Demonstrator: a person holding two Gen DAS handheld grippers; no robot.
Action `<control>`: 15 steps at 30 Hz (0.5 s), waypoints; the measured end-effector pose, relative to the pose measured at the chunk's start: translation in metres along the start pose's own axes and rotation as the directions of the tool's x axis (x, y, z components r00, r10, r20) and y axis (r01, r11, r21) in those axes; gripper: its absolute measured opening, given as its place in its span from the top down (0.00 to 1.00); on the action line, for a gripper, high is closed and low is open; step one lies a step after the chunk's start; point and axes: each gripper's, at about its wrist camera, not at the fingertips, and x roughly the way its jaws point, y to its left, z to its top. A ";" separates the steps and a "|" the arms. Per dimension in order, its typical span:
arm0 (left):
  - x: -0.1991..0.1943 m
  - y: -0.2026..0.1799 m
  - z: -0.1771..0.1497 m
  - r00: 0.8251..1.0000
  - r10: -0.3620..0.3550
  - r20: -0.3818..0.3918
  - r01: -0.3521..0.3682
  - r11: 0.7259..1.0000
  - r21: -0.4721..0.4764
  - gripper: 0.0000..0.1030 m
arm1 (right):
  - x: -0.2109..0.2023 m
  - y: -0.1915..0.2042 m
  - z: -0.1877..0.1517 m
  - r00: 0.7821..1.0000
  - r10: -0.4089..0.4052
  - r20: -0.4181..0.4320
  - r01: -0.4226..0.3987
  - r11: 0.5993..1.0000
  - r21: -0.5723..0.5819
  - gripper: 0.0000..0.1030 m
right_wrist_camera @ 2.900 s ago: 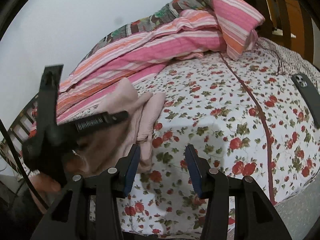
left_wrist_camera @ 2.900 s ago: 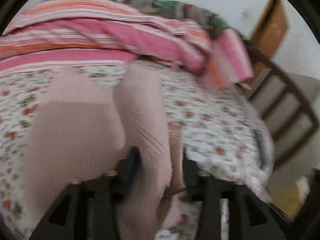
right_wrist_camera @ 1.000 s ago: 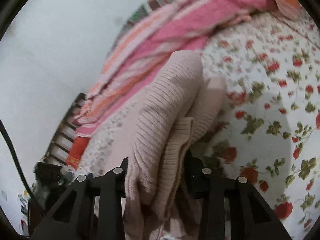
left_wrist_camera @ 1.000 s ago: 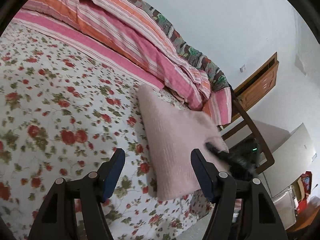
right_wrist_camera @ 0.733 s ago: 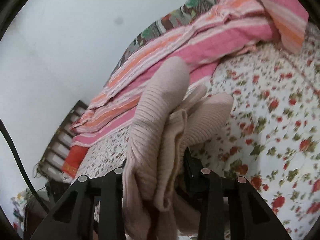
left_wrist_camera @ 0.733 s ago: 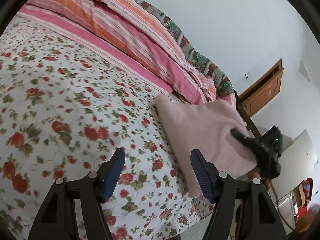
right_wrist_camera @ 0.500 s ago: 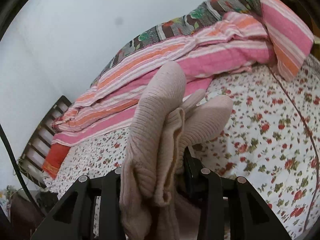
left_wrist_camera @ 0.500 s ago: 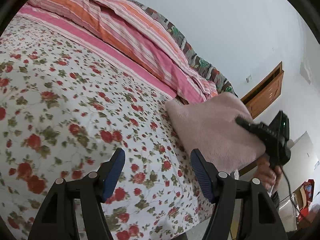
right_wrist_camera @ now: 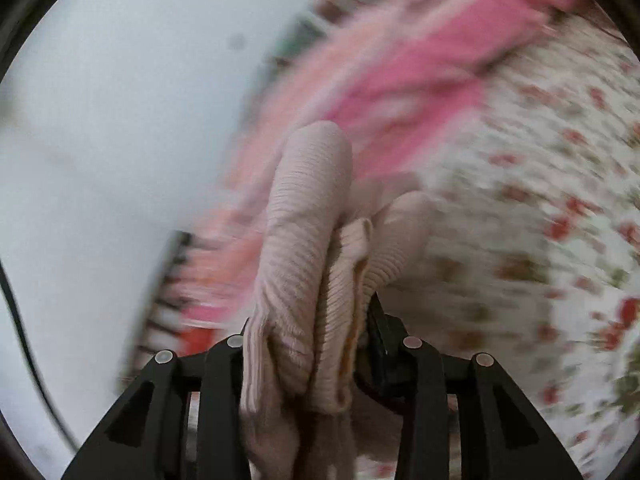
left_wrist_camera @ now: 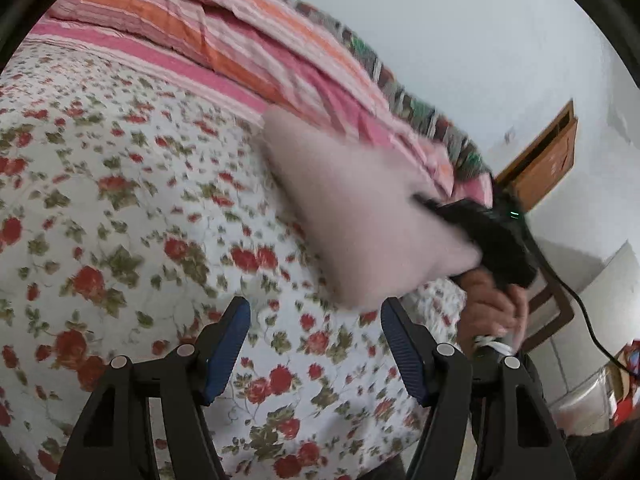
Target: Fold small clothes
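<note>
A folded pale pink knit garment [left_wrist_camera: 360, 208] hangs in the air above the floral bedsheet [left_wrist_camera: 120, 200], held by my right gripper [left_wrist_camera: 424, 202], which enters from the right. In the right wrist view the right gripper [right_wrist_camera: 312, 320] is shut on the thick folded pink knit [right_wrist_camera: 308, 240], which bulges up between its jaws. My left gripper [left_wrist_camera: 316, 344] is open and empty, low over the sheet, just below and in front of the hanging garment. The right wrist view is motion-blurred.
A pink and orange striped quilt [left_wrist_camera: 248, 44] lies bunched along the far side of the bed by the white wall. A wooden door [left_wrist_camera: 548, 160] and a chair frame [left_wrist_camera: 556, 308] stand beyond the bed's right end.
My right gripper has carried the pink garment up off the sheet and leftward over the bed. My left gripper stayed open and shifted slightly.
</note>
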 end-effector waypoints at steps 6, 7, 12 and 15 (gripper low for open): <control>0.036 -0.020 -0.010 0.993 0.066 -0.103 -0.055 0.993 0.107 0.37 | -0.028 -0.008 -0.012 0.996 -0.084 0.023 0.087 0.982 -0.169 0.56; 0.039 -0.026 -0.011 0.992 0.073 -0.105 -0.058 0.989 0.138 0.37 | -0.037 -0.003 -0.015 0.994 -0.105 0.036 0.110 0.970 -0.218 0.56; 0.058 -0.058 -0.012 0.983 0.174 -0.063 -0.153 0.954 0.257 0.44 | -0.080 0.017 -0.038 0.994 -0.095 0.052 0.108 0.922 -0.373 0.56; 0.074 -0.065 -0.008 0.971 0.229 -0.070 -0.203 0.941 0.269 0.63 | -0.083 0.021 -0.040 0.997 -0.072 0.037 0.080 0.915 -0.396 0.56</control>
